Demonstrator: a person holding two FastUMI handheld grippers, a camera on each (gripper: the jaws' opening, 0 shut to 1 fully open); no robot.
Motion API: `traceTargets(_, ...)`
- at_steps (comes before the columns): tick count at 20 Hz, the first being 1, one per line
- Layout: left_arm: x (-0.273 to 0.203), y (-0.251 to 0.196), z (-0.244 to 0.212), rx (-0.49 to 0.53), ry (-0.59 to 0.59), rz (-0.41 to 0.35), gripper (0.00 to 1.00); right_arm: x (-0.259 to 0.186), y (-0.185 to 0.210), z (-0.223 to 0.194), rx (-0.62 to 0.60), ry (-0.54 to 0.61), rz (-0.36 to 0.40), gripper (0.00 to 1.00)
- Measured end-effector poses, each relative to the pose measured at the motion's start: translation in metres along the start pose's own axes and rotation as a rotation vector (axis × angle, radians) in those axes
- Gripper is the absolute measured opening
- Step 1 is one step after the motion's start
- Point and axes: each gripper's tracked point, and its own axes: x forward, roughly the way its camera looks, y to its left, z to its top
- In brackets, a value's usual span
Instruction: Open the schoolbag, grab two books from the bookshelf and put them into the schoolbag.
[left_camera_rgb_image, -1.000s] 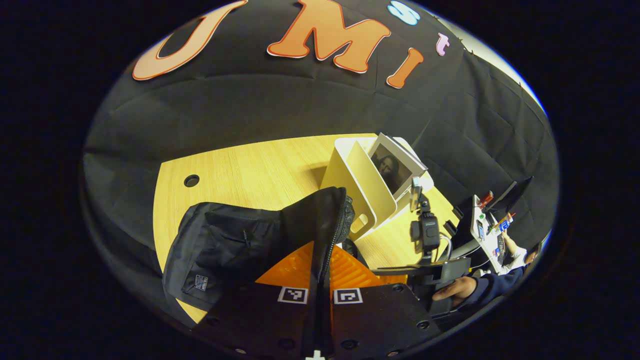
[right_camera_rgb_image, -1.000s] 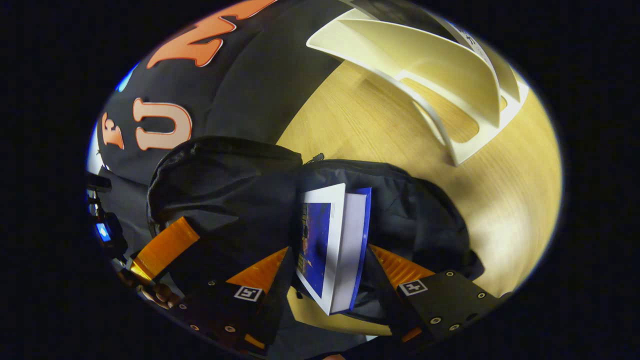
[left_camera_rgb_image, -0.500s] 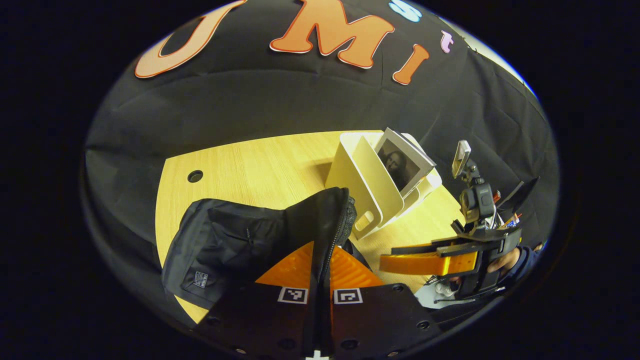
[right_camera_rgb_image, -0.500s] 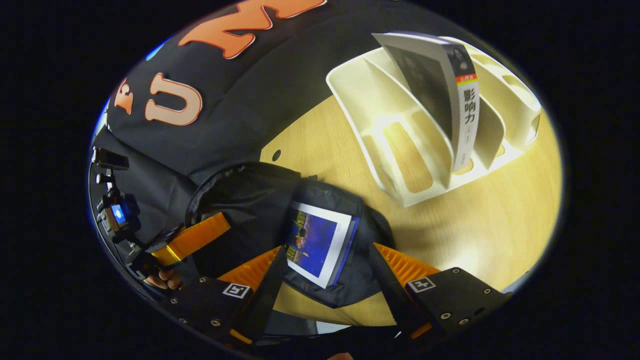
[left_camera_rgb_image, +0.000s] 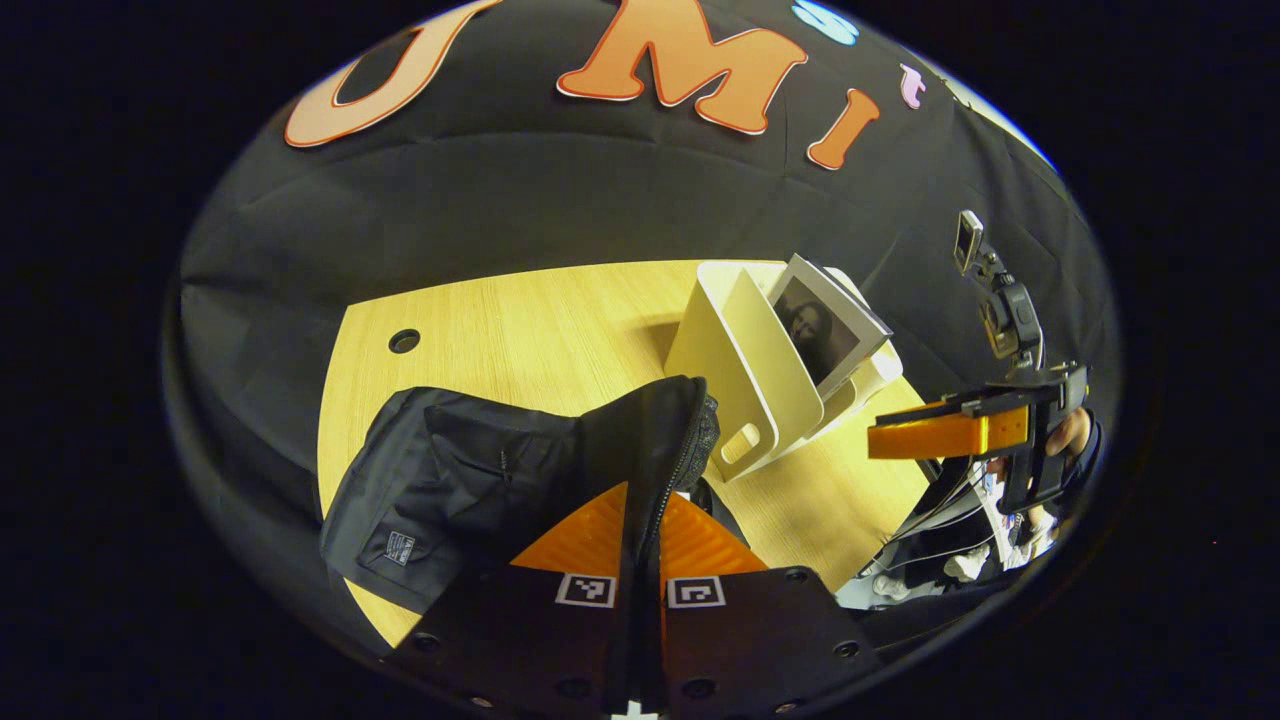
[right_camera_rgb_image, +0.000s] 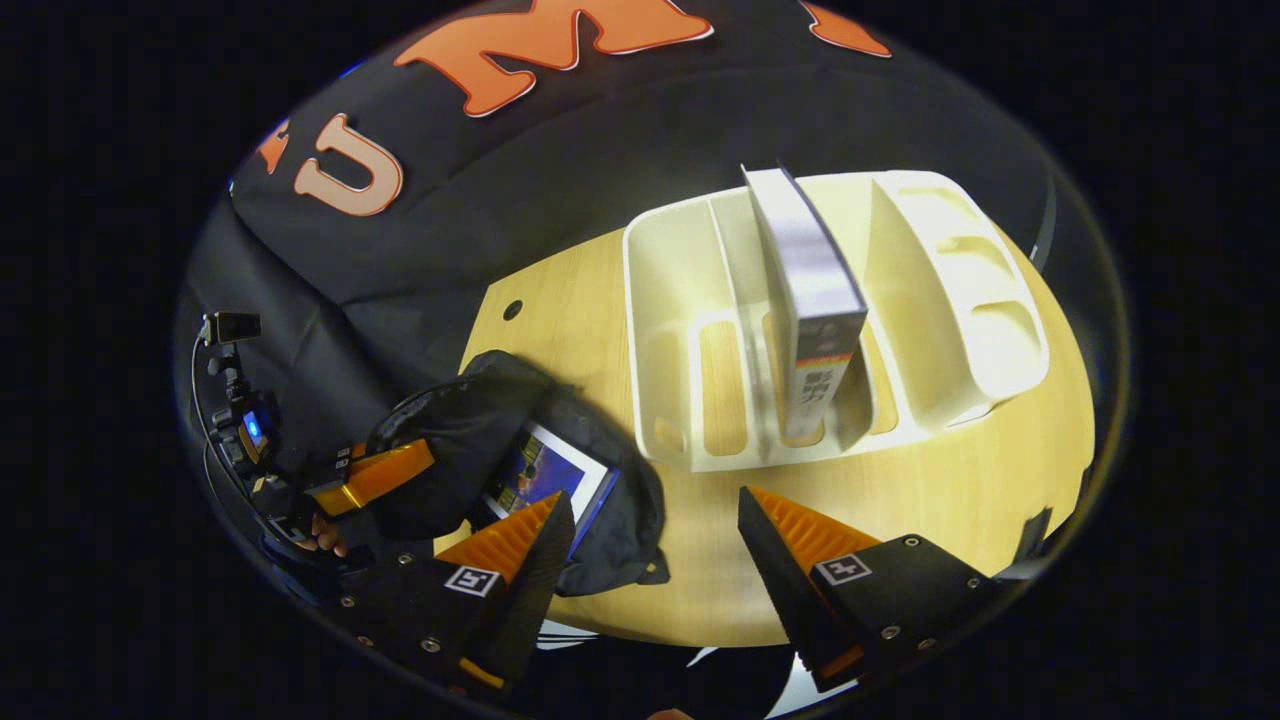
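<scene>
Black cloth hangs behind a light wooden counter (left_camera_rgb_image: 520, 320) that carries all the things of the task. On it lies the black schoolbag (left_camera_rgb_image: 470, 490), near the white bookshelf (right_camera_rgb_image: 690, 300) with its upright dividers. In the right gripper view the mouth of the bag is open and a book with a blue cover (right_camera_rgb_image: 545, 475) lies inside it, partly covered by the black fabric. One more book (right_camera_rgb_image: 812, 310) stands upright in a middle compartment of the bookshelf, between two dividers, its spine towards the camera; in the left gripper view it leans a little and shows a dark picture on its cover.

The left gripper (left_camera_rgb_image: 641, 520) has its fingers pressed together on the zipper edge of the schoolbag and holds this edge lifted above the counter. In the right gripper view this gripper shows at the left, held by a hand (right_camera_rgb_image: 325, 535).

The right gripper (right_camera_rgb_image: 650, 520) has its fingers wide apart with nothing between them. It hangs above the counter in front of the bookshelf, apart from the standing book and from the schoolbag.
</scene>
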Motion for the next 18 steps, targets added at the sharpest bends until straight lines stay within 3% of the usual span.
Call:
traceTargets(4,0.002,0.003,0.002,-0.010,-0.001,0.015,0.05,-0.009,-0.033,0.021,-0.106,0.055,-0.098,0.98)
traceTargets(15,0.010,0.007,0.004,-0.017,0.008,0.050,0.05,0.006,-0.065,0.096,-0.177,0.143,-0.197,0.96)
traceTargets(18,0.012,0.008,0.005,-0.029,0.009,0.050,0.05,0.018,-0.068,0.109,-0.157,0.153,-0.208,0.90)
